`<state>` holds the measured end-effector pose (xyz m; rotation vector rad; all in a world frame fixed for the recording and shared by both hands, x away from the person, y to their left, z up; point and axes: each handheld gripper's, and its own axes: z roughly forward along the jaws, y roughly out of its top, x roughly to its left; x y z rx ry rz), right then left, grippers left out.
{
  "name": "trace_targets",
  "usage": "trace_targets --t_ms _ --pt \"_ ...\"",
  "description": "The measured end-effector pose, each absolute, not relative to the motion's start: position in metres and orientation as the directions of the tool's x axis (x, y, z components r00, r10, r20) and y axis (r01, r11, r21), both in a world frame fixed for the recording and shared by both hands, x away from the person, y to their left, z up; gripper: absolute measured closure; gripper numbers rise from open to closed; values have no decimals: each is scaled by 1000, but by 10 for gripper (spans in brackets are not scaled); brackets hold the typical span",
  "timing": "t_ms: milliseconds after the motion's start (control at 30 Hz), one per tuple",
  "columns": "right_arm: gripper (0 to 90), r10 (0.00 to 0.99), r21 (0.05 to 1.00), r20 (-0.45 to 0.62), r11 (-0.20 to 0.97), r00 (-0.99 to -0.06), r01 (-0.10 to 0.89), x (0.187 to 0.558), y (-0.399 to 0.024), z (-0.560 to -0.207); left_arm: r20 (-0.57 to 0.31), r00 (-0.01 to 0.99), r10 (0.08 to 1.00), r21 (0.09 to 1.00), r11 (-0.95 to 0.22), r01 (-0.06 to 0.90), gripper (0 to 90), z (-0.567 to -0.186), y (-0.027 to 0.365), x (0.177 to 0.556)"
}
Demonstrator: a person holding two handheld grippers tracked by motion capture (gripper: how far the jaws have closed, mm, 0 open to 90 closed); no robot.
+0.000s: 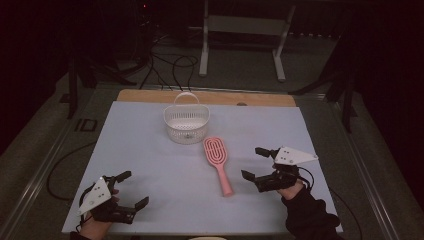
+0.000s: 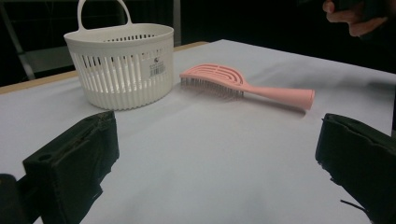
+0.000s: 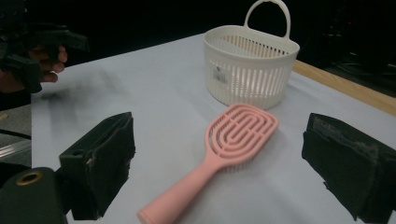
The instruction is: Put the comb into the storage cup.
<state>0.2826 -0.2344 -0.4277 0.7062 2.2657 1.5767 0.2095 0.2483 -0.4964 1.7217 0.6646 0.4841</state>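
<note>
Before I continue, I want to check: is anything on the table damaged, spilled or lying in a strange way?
Nothing stands out. The basket stands upright and looks whole, the brush lies flat beside it with bristles down, and nothing is spilled on the table.

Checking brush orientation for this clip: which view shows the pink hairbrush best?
The right gripper view: the pink hairbrush lies close, between the open fingers, vented back up. The left gripper view shows it side-on, bristles down; the high view shows it small, beside the white basket.

Black two-fingered grippers [image 1: 252,162] carry grey triangular plates [image 1: 296,156]; dark sleeve [image 1: 310,215].
</note>
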Motion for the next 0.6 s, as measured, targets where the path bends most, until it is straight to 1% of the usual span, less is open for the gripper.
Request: trace_targets --t_ms 167,200,600 --pt "93 520 932 42 287 -853 220 287 -226 -425 -18 755 655 969 -175 175 3 -496 248 209" --pt "92 499 931 40 297 -866 214 289 -219 -425 -18 756 654 969 -174 174 3 -496 248 209" --pt "92 412 922 43 334 -910 195 300 -180 -427 -16 758 652 970 -174 170 3 -496 248 209"
